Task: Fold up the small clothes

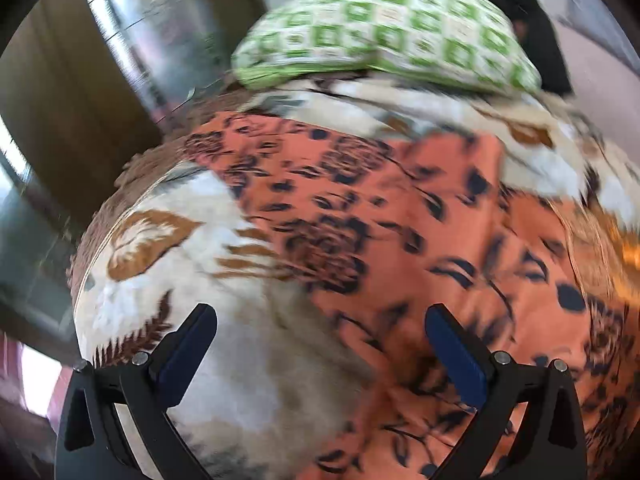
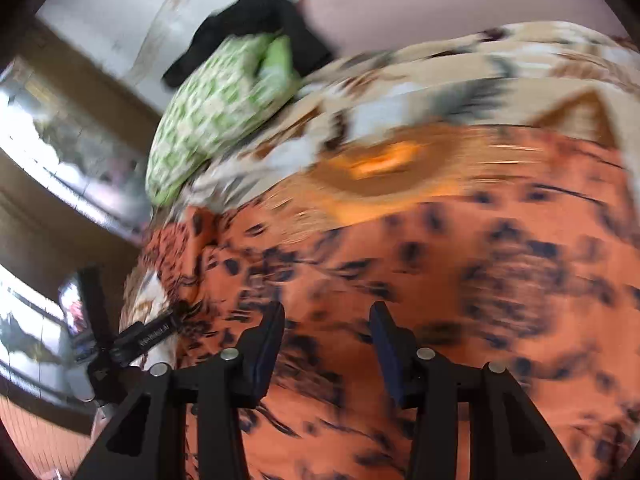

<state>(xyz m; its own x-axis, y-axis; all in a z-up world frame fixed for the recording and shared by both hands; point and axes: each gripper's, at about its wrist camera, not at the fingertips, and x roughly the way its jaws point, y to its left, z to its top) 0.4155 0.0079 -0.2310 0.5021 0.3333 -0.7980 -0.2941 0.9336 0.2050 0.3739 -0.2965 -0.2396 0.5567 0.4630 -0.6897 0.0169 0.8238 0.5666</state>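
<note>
An orange garment with dark floral print (image 1: 400, 220) lies spread on a bed covered by a cream and brown leaf-patterned blanket (image 1: 168, 240). My left gripper (image 1: 320, 320) is open and empty, hovering above the garment's left edge. In the right wrist view the same orange garment (image 2: 460, 280) fills the lower frame. My right gripper (image 2: 328, 316) is open and empty just above the cloth. Both views are motion-blurred.
A green and white checked pillow (image 1: 384, 32) lies at the head of the bed, also in the right wrist view (image 2: 216, 112). A black cloth (image 2: 256, 20) lies behind it. A black stand with a device (image 2: 104, 332) is at the bed's left. Windows and wooden frames are on the left.
</note>
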